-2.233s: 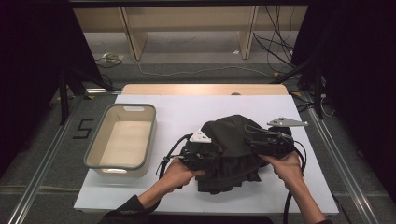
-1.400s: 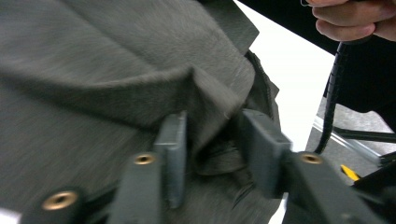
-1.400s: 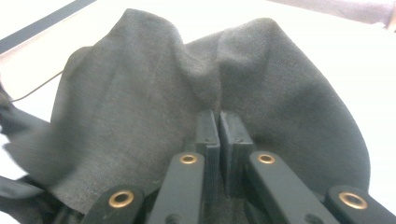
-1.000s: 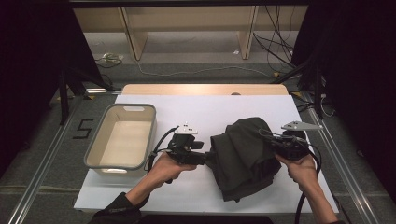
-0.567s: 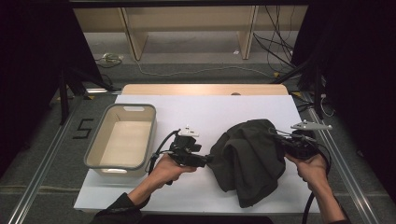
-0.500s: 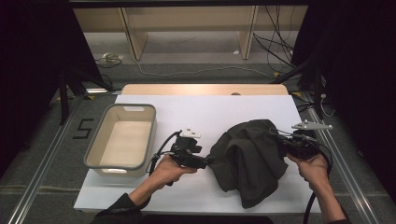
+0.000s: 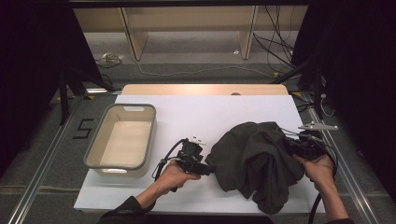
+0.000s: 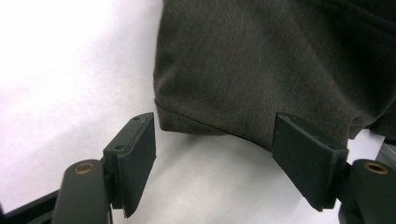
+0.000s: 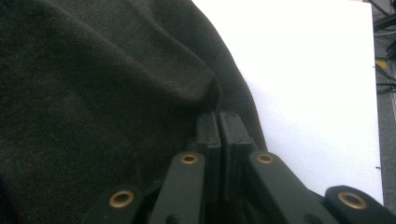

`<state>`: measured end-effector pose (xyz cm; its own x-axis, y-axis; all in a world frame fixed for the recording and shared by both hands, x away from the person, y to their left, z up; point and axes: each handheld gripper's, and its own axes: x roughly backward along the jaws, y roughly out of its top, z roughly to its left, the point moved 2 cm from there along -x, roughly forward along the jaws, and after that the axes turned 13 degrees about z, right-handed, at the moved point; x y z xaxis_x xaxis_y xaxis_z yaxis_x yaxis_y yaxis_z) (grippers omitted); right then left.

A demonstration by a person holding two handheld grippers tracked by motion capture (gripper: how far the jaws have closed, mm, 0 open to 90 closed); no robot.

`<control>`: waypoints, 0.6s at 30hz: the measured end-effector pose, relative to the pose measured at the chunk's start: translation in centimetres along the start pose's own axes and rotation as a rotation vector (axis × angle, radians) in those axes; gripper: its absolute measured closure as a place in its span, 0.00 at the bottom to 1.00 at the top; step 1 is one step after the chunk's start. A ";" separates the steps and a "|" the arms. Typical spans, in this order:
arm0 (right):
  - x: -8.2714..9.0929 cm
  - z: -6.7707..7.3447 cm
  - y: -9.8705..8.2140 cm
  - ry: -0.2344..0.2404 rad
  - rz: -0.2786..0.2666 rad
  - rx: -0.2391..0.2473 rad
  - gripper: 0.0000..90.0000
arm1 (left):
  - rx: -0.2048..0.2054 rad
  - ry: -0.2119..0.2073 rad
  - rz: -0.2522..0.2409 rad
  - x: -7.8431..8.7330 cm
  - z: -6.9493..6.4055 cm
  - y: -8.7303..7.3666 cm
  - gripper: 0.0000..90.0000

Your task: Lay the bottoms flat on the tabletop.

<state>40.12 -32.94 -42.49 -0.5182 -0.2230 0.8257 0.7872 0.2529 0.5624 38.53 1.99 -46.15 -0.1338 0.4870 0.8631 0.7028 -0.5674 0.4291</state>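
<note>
The dark grey-green, soft woven cloth garment [image 7: 257, 161] lies crumpled on the right half of the white table top [image 7: 201, 116], drawn out between the two hand-held tools. The left gripper [image 7: 208, 169] sits low at the garment's left edge. In the left gripper view its two black pads stand wide apart, having just been opening, and the garment's stitched hem [image 8: 210, 123] hangs just ahead of them, level with the tips. The cloth reaches toward the gap but neither pad presses on it. The right gripper [image 7: 299, 147] is at the garment's right edge. In the right gripper view its jaws are pressed together with the cloth [image 9: 107, 93] bunched around and over them. A pinch of fabric seems to be caught between the pads, though the fold hides the exact bite.

The one piece of writing that can be read is a black figure "5" [image 7: 83, 128] marked on the grey floor left of the table.

The garment's long axis runs roughly from upper left to lower right, with a loose tail trailing toward the near edge. A shallow grey-rimmed cream plastic tub [image 7: 140, 109] stands well apart on the left.
</note>
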 end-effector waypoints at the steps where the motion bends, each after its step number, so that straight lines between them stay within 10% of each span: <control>1: 0.0 0.0 0.0 0.002 0.002 0.003 0.98 | 0.001 0.000 0.005 -0.2 -0.1 0.0 0.32; 12: -0.5 0.1 -0.2 0.004 0.031 0.007 0.90 | 0.076 -0.004 0.013 -2.2 0.4 0.7 0.26; 18: -0.8 -0.1 -0.3 0.016 0.049 -0.017 0.62 | 0.055 -0.003 0.002 -3.6 0.7 2.0 0.31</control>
<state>40.33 -32.90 -43.29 -0.4738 -0.2260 0.8511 0.8171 0.2474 0.5206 40.86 -0.43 -48.59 -0.1298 0.4881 0.8631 0.7405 -0.5312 0.4117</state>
